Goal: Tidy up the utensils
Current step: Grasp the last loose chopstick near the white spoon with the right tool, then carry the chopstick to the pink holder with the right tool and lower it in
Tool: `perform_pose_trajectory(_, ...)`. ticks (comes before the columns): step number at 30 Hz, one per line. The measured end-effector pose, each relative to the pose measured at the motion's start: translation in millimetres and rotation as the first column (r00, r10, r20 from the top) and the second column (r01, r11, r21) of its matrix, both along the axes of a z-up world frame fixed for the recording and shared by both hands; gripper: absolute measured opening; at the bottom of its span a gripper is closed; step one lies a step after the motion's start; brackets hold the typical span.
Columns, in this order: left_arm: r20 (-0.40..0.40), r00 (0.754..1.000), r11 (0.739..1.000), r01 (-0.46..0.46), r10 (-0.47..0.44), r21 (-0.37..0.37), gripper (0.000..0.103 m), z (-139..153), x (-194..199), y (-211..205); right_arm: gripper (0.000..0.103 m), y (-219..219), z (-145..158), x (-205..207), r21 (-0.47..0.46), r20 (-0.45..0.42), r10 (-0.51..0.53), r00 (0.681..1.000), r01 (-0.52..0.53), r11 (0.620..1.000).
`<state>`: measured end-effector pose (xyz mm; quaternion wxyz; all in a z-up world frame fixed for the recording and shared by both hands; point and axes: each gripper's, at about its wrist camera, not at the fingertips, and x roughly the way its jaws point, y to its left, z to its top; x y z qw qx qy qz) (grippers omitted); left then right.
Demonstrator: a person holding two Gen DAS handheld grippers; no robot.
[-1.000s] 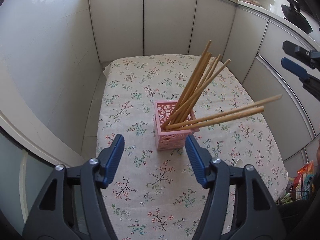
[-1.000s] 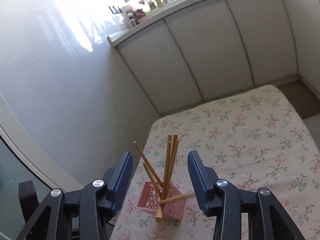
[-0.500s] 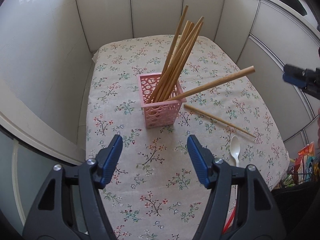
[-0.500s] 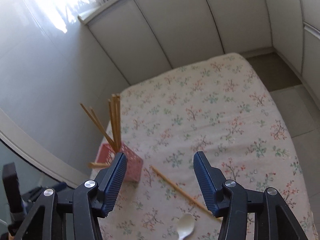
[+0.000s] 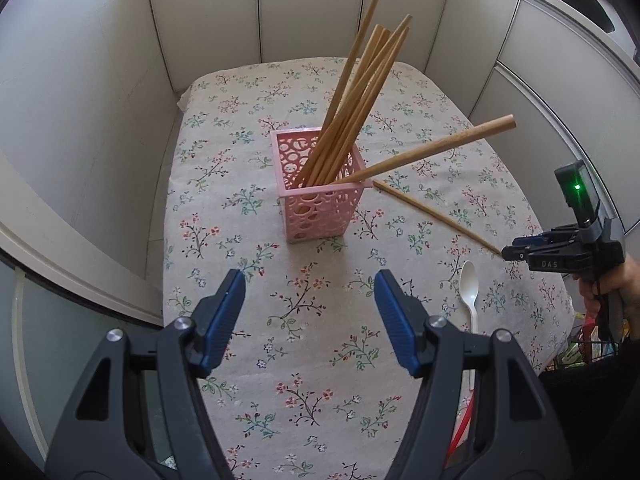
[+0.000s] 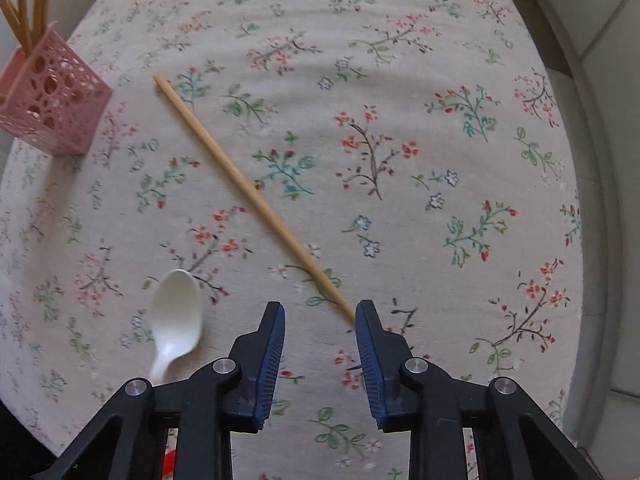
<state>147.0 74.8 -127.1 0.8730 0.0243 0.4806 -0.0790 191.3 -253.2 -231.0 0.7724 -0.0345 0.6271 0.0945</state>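
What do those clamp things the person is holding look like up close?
Each hand-held gripper is black plastic with two blue ribbed pads and silver rivets at the joints: the left hand-held gripper, the right hand-held gripper. From the left camera, the right one bears white "DAS" lettering and a small box with a green light, and a bare hand grips it.

Chopstick tip (image 6: 347,311) seemingly touching parted tongs (image 6: 320,316)

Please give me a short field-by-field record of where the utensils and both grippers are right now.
holder: pink basket, upright on floral tablecloth
in holder: bundle of chopsticks, leaning
loose: one chopstick flat on cloth; white spoon beside it
left gripper: open, empty, facing basket
right gripper: open, empty, at loose chopstick's thin end
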Motion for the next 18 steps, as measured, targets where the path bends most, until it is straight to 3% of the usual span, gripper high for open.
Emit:
perform_pose_trajectory(5, -0.002, 1.0, 1.0, 0.008, -0.008, 0.005, 0.068, -2, -1, -3, 0.024, -5, -25, 1, 0.001, -0.035, 0.04, 0.999, -0.04, 0.999)
perform_pose_trajectory(6, -0.003, 1.0, 1.0, 0.007, -0.007, 0.005, 0.068, -2, 0, -3, 0.011, -1, -24, -2, -0.016, 0.015, 0.075, 0.997, -0.075, 0.997)
perform_pose_trajectory(11, 0.007, 1.0, 1.0, 0.007, -0.007, -0.003, 0.068, 0, -2, -4, 0.004, 4, -23, -14, -0.043, 0.032, 0.15, 0.988, -0.149, 0.988)
perform_pose_trajectory(14, 0.009, 1.0, 1.0, 0.009, -0.009, -0.008, 0.068, 1, -4, -4, 0.004, -3, -2, -25, -0.046, 0.091, 0.144, 0.985, -0.14, 0.989)
perform_pose_trajectory(18, 0.016, 1.0, 1.0, 0.012, -0.012, -0.013, 0.068, 3, -3, -6, 0.004, -16, 51, -41, -0.048, 0.23, 0.104, 0.968, -0.096, 0.994)
